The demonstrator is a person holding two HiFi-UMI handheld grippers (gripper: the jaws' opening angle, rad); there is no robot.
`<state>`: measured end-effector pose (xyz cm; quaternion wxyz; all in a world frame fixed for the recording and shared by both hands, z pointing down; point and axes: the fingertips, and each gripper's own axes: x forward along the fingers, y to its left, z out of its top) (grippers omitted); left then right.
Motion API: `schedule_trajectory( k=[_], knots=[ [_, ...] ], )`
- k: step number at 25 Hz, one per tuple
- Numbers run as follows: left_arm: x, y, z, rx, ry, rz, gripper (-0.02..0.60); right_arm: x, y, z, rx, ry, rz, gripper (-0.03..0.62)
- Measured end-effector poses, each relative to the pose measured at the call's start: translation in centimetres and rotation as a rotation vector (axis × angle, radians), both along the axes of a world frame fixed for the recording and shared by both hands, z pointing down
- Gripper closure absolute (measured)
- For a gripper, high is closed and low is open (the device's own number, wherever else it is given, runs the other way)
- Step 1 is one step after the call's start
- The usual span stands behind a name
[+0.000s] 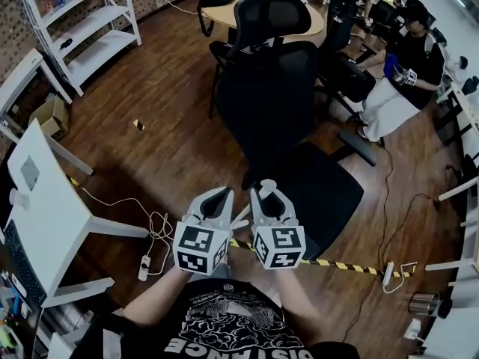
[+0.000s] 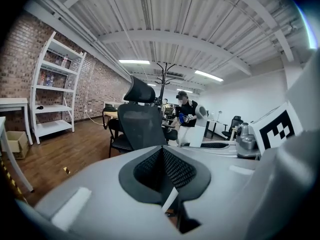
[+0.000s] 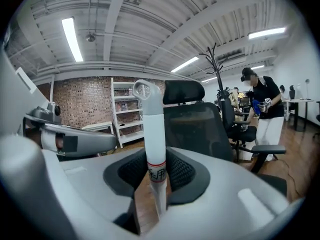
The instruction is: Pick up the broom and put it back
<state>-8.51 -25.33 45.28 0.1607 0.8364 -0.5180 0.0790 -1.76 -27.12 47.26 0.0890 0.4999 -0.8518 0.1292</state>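
The broom's white handle (image 3: 152, 129) stands upright between the pads of my right gripper (image 3: 155, 179), its hanging loop at the top and a red-banded label low down. That gripper is shut on it. In the head view both grippers are side by side low in the middle, the right gripper (image 1: 267, 189) next to the left gripper (image 1: 222, 194). A short white piece of the broom (image 1: 241, 219) shows between them. My left gripper (image 2: 162, 171) has its pads together; a thin white sliver shows low in the gap. The broom's head is hidden.
A black office chair (image 1: 273, 88) stands just ahead on the wooden floor, with a black mat (image 1: 322, 193) beside it. A white desk (image 1: 45, 215) is at the left, a white shelf (image 1: 82, 28) far left, a seated person (image 1: 408, 73) at right. Striped tape (image 1: 337, 264) and a power strip (image 1: 144, 266) lie on the floor.
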Motion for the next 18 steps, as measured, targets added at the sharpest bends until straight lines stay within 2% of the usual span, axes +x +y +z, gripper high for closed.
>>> schedule_trajectory(
  k=[10, 18],
  knots=[
    [0.8, -3.2, 1.8, -0.047, -0.004, 0.059, 0.577, 0.8, -3.0, 4.8, -0.075, 0.034, 0.06, 0.497],
    [1.4, -5.5, 2.1, -0.054, -0.01, 0.106, 0.576, 1.9, -5.6, 7.9, -0.117, 0.065, 0.111, 0.497]
  ],
)
